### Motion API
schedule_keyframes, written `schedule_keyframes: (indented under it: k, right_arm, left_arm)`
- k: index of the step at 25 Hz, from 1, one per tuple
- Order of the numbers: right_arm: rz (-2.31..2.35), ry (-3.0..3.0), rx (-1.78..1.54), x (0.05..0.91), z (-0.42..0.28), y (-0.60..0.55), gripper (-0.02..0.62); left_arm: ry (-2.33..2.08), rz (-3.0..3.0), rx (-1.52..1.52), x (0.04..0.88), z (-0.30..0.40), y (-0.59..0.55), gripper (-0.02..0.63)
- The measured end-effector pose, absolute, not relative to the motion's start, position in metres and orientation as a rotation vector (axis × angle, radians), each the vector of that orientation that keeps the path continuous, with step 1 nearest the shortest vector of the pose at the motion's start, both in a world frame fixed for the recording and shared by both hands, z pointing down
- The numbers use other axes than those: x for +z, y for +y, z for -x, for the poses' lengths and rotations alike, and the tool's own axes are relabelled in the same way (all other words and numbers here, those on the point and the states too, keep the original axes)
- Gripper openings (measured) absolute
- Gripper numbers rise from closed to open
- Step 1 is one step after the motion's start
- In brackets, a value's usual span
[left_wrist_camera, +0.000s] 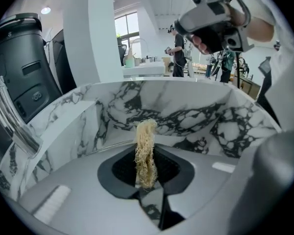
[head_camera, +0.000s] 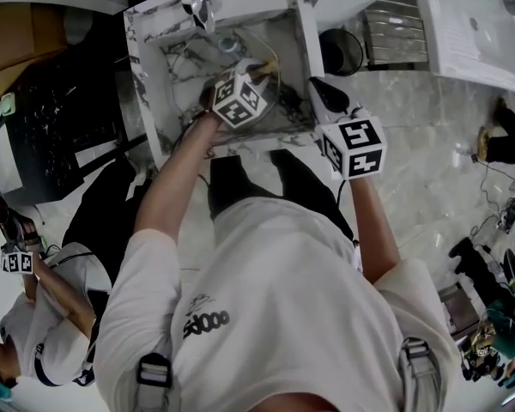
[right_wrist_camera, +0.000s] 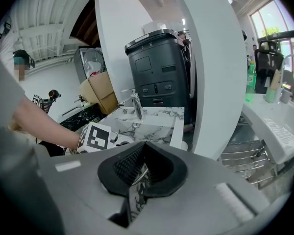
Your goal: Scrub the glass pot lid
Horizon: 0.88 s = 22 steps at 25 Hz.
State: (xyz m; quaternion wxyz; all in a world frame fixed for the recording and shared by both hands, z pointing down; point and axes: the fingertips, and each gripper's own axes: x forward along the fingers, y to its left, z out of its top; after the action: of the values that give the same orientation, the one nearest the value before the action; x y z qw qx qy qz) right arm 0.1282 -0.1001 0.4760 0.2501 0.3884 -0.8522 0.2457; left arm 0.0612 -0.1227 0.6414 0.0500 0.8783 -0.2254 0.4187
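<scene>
The glass pot lid stands tilted in the white marble sink, and its glass is hard to make out against the veining. My left gripper reaches into the basin and is shut on a beige fibrous scrubber, whose tuft lies against the lid. In the left gripper view the scrubber sticks up between the jaws. My right gripper is at the sink's right rim, shut on the lid's thin metal rim. Marble shows through the glass below the jaws.
A chrome faucet stands at the sink's back edge. A black bin and a white pillar stand behind the sink. A wire rack and a white counter lie to the right. Another person crouches at the lower left.
</scene>
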Motion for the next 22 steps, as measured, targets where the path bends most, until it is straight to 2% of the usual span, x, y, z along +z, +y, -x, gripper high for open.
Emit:
schedule_keyframes:
  k: [9, 22]
  right_arm:
    - [-1.050, -2.328, 0.679, 0.478, -0.125, -0.090, 0.003]
    - [-1.039, -2.292, 0.748, 0.496, -0.106, -0.085, 0.003]
  left_arm:
    - [-0.296, -2.648, 1.151, 0.638, -0.066, -0.081, 0.060]
    - [0.208, -2.580, 1.214, 0.640, -0.051, -0.014, 0.057]
